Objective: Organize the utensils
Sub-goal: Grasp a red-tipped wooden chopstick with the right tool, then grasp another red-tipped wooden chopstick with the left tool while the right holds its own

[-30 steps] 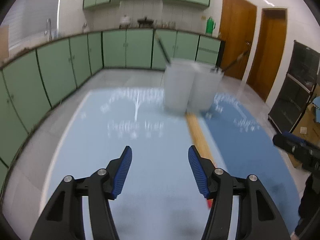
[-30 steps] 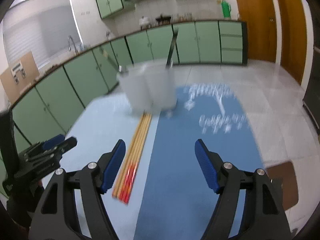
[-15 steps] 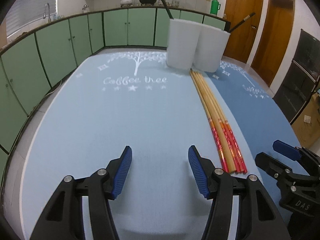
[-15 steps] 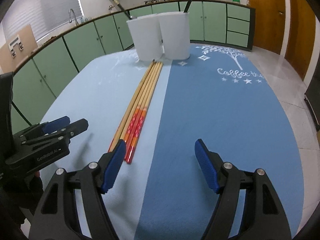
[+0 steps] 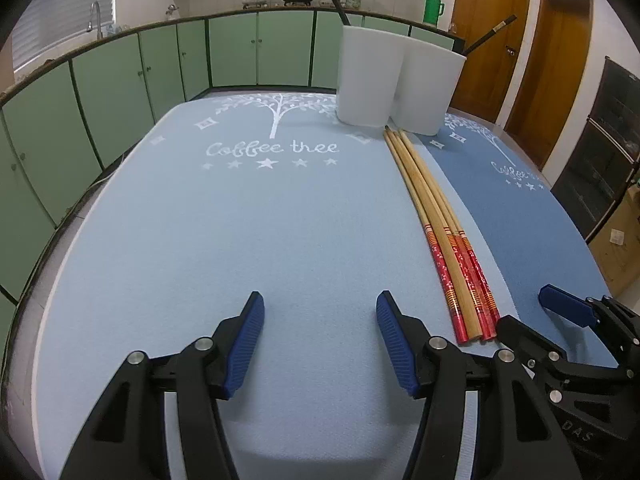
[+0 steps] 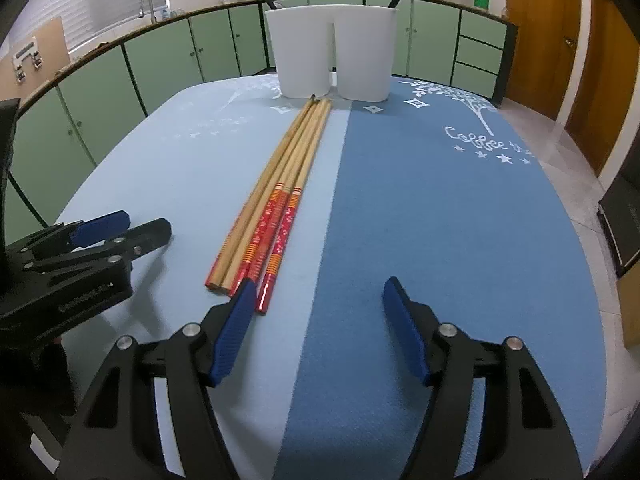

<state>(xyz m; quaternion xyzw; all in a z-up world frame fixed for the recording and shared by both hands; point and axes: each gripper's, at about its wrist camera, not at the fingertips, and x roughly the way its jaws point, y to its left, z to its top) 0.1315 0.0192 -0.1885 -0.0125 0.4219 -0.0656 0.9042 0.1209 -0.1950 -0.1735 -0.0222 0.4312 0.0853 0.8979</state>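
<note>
Several long wooden chopsticks with red patterned ends lie side by side where the light blue mat meets the dark blue mat; they also show in the right wrist view. Two white holder cups stand at their far end, each with a dark utensil sticking out; the cups also show in the right wrist view. My left gripper is open and empty, low over the light blue mat, left of the chopsticks. My right gripper is open and empty, just right of the chopsticks' red ends.
The light blue mat and dark blue mat cover a table. Green cabinets ring the room. Wooden doors stand at the right. The table's near edge lies just under both grippers.
Both grippers have dropped lower and drawn back toward the table's near edge, staying open. The blurred view has settled. The chopsticks and cups have not moved.
</note>
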